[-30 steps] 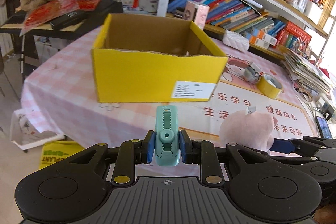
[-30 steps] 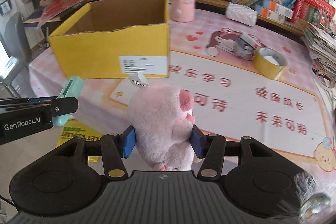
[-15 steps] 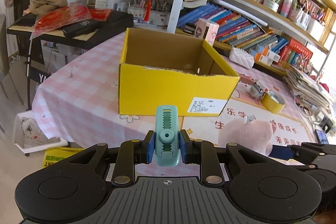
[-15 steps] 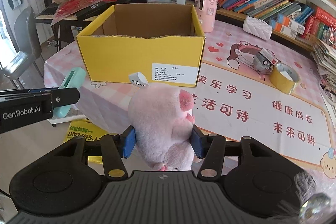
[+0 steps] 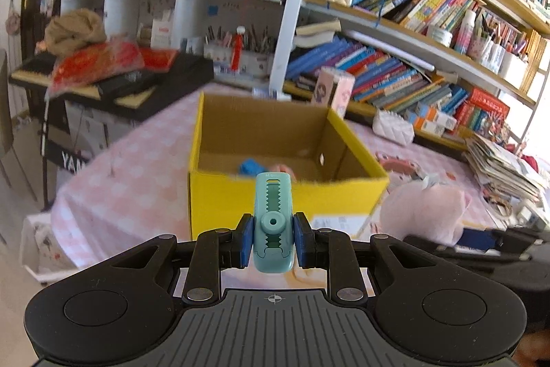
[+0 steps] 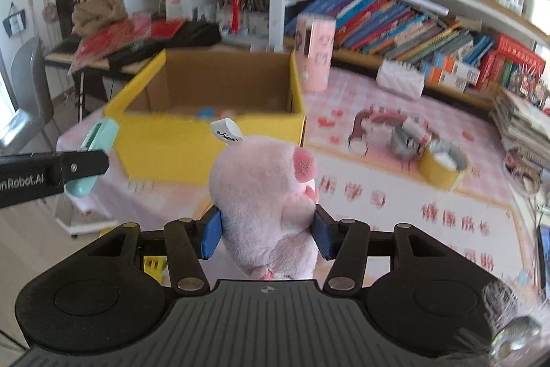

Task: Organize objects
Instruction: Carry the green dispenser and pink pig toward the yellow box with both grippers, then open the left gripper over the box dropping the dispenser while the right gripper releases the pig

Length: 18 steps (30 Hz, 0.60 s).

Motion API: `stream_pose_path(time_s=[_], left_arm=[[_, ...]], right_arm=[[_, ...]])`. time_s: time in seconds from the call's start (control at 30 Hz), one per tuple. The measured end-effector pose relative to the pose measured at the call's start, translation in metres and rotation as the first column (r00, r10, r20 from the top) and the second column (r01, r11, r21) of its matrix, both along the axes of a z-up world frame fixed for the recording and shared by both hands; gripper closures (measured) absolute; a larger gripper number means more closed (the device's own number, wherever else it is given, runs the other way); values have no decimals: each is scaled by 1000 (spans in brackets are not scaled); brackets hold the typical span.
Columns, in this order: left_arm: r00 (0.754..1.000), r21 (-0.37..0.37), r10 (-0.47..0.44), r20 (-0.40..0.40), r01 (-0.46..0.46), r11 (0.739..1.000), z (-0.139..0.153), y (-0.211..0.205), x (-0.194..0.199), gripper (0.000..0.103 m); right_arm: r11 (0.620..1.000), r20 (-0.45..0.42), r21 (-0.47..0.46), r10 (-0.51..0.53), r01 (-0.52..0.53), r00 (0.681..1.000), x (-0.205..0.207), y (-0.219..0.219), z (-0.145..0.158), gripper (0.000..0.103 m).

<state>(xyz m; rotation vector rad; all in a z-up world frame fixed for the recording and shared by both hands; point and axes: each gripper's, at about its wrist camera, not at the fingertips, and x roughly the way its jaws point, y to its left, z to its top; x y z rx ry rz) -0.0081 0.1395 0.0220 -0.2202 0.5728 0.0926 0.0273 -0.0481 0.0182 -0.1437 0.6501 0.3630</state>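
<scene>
Clamping a teal serrated clip (image 5: 273, 222) between its blue pads, the left gripper (image 5: 273, 241) is holding it upright in the air, short of the yellow cardboard box (image 5: 220, 195) on the pink checked table (image 5: 137, 167). The box is sitting open-topped just ahead, with something blue (image 5: 250, 166) and something pinkish already lying on its floor (too blurred to name).

Moving rightward, the right gripper (image 6: 267, 234) is squeezing a pink plush pig (image 6: 264, 191) at its lower body, with the white tag (image 6: 227, 130) sticking up from its head; the pig is hanging in the air in front of the box's near wall. Farther right on the table, a roll of yellow tape (image 6: 443, 165) is lying beside a small grey gadget.

Judging from here, the main risk is at the box's near rim: either load coming in too low could be catching the cardboard edge and shoving the light box back. The plush is soft and is being pinched low, so it could be sagging or slipping out early. With both grippers side by side, they could also be bumping each other over the opening.
</scene>
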Motion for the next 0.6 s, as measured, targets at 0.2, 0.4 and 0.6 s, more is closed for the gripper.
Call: stream_pose_path(time_s=[0.2, 0.4, 0.6], left_arm=[[999, 34, 34, 22, -34, 999, 7, 6, 33, 80], [998, 43, 59, 26, -60, 997, 6, 8, 71, 80], [997, 75, 76, 14, -77, 994, -1, 6, 109, 80]], right_arm=[[999, 72, 45, 8, -11, 997, 40, 7, 25, 52], [997, 123, 52, 48, -55, 991, 83, 17, 39, 52], [995, 152, 44, 87, -95, 985, 127, 28, 43, 52]])
